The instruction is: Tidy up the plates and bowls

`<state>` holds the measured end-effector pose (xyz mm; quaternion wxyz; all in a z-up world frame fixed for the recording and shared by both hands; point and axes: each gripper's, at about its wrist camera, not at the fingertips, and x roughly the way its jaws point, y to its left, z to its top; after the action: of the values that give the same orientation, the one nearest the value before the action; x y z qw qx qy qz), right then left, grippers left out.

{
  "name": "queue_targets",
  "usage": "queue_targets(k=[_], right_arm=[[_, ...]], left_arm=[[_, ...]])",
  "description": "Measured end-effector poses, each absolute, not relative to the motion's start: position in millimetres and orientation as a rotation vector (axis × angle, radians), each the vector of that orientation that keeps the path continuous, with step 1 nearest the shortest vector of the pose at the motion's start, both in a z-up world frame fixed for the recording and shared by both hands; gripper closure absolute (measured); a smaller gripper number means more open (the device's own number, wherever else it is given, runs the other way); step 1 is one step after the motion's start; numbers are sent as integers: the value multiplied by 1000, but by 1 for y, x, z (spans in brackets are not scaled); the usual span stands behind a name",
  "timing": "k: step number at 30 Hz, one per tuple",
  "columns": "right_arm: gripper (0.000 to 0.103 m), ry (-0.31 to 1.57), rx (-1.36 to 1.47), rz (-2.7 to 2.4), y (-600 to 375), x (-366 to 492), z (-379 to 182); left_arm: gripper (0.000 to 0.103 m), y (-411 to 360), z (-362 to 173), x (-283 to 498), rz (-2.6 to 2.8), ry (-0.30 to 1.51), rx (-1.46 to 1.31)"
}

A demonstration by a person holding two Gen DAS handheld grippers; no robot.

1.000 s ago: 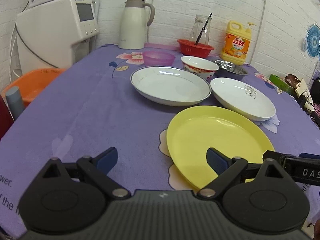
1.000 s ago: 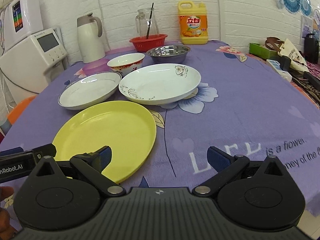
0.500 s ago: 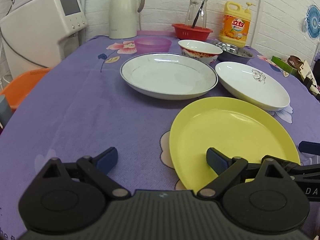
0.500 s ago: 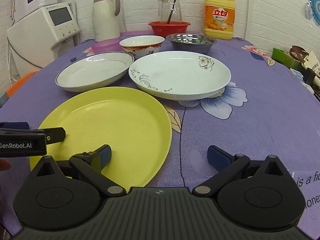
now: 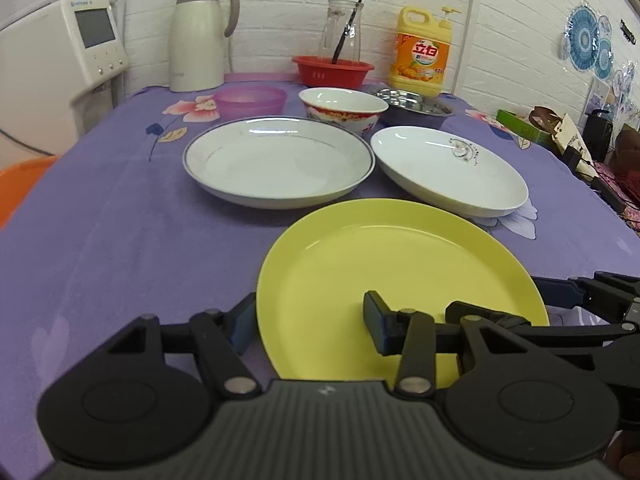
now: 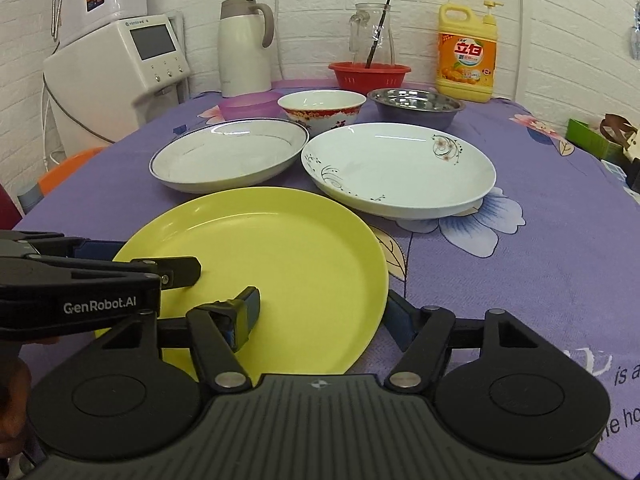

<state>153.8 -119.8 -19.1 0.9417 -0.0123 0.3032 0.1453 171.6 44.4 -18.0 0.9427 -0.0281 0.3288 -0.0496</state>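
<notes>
A yellow plate (image 5: 400, 276) (image 6: 276, 264) lies nearest on the purple tablecloth. My left gripper (image 5: 310, 322) is open and straddles its left rim, one finger outside, one over the plate. My right gripper (image 6: 320, 314) is open and straddles its right rim the same way. Behind the yellow plate are a blue-rimmed white plate (image 5: 280, 160) (image 6: 228, 156) and a floral white plate (image 5: 448, 168) (image 6: 400, 168). Further back stand a red-patterned bowl (image 5: 342, 110) (image 6: 322, 106), a purple bowl (image 5: 250, 100) and a steel bowl (image 6: 416, 104).
At the back stand a white thermos (image 5: 198, 36), a red basket (image 5: 332, 70) with a glass jug, and a yellow detergent bottle (image 5: 422, 54). A white appliance (image 5: 60, 64) stands at the left. Boxes and clutter (image 5: 560, 136) line the right edge.
Both grippers have moved forward and inward onto the yellow plate; each now has one finger over the plate and one outside its rim. The dishes have not moved.
</notes>
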Motion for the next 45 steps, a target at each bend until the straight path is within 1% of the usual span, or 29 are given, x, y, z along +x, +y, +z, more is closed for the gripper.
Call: queue_targets(k=[6, 11, 20, 22, 23, 24, 27, 33, 40, 45], right_arm=[[0, 612, -14, 399, -88, 144, -14], [0, 629, -20, 492, -56, 148, -16], [0, 629, -41, 471, -52, 154, -19], [0, 625, -57, 474, -51, 153, -20], [0, 627, -53, 483, -53, 153, -20], [0, 632, -37, 494, -56, 154, -19], [0, 626, 72, 498, -76, 162, -9], [0, 586, 129, 506, -83, 204, 15], [0, 731, 233, 545, -77, 262, -1], [0, 750, 194, 550, -61, 274, 5]], left_arm=[[60, 83, -7, 146, 18, 670, -59], [60, 112, -7, 139, 96, 682, -89], [61, 117, -18, 149, 84, 660, -130], [57, 117, -17, 148, 78, 658, -126], [46, 118, -16, 148, 75, 661, -133], [31, 121, -14, 146, 74, 652, -146], [30, 134, 2, 148, 64, 599, -187], [30, 149, 32, 170, 68, 524, -220], [30, 157, 30, 192, 78, 526, -199], [30, 175, 29, 214, 92, 538, -225]])
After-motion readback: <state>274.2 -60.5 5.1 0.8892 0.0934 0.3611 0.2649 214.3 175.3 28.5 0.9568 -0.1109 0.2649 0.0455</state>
